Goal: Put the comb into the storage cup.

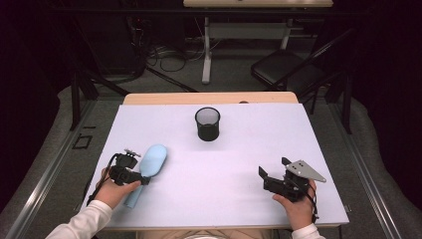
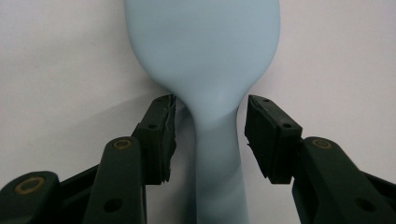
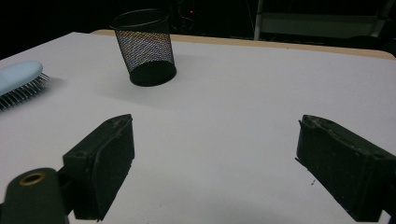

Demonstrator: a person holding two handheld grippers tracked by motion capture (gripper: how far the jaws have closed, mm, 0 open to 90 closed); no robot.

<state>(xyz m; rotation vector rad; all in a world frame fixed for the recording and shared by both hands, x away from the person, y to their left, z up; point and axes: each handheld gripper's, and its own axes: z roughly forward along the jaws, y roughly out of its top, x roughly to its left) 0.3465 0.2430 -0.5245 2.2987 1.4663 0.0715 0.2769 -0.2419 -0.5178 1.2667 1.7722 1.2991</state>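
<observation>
Pale blue plastic, the brush (image 1: 152,164) lies bristles down at the table's (image 1: 239,149) near left, its handle running back toward the person; in the high view the left gripper (image 1: 145,178) sits over the handle where it meets the head, with the left hand (image 1: 115,191) behind it. The left gripper view looks along the brush (image 2: 205,65) and gives what the high view cannot: the two jaws stand either side of the narrow neck, the left pad just beside it and perhaps brushing it, the right pad with a clear gap, so the jaws are open around the handle and not yet pressing. The right gripper (image 1: 271,175) rests at the near right, well apart from the brush, a grey plate on top, the right hand (image 1: 298,204) holding it; its own view shows the jaws spread wide with bare white table between them. That view alone shows the bristles under the brush head (image 3: 21,79), at its left edge, and the mesh wall of the black cup (image 3: 144,46); from above the cup (image 1: 207,123) stands upright at the table's middle, far side, apart from both grippers.
</observation>
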